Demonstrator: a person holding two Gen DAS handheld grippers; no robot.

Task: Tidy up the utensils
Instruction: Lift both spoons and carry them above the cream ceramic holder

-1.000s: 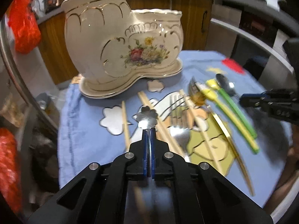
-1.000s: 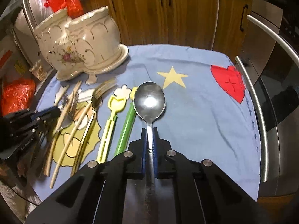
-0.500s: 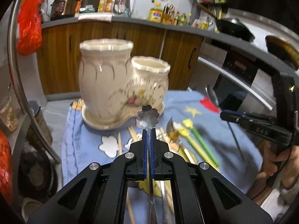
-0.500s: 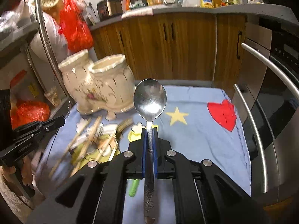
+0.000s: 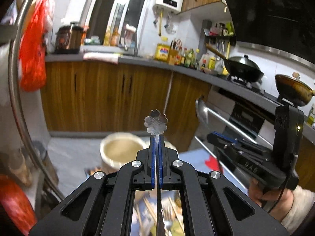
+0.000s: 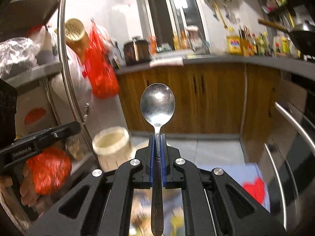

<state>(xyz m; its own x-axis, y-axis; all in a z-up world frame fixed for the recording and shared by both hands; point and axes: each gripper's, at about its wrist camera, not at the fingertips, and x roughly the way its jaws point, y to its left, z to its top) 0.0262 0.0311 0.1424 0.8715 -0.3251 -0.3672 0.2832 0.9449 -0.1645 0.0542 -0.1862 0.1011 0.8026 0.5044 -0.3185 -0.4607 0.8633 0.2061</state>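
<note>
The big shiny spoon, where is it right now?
The spoon is up in the air, pinched by its handle in the right tongs, bowl pointing up, above and right of the cream holder.

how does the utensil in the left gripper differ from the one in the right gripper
The flower-tipped utensil ends in a small scalloped flower shape; the spoon ends in a large, smooth oval bowl. The flower-tipped utensil's stem is thin, the spoon's handle broader and engraved. Both are silver metal, pointing up, clamped in shut grippers.
</note>
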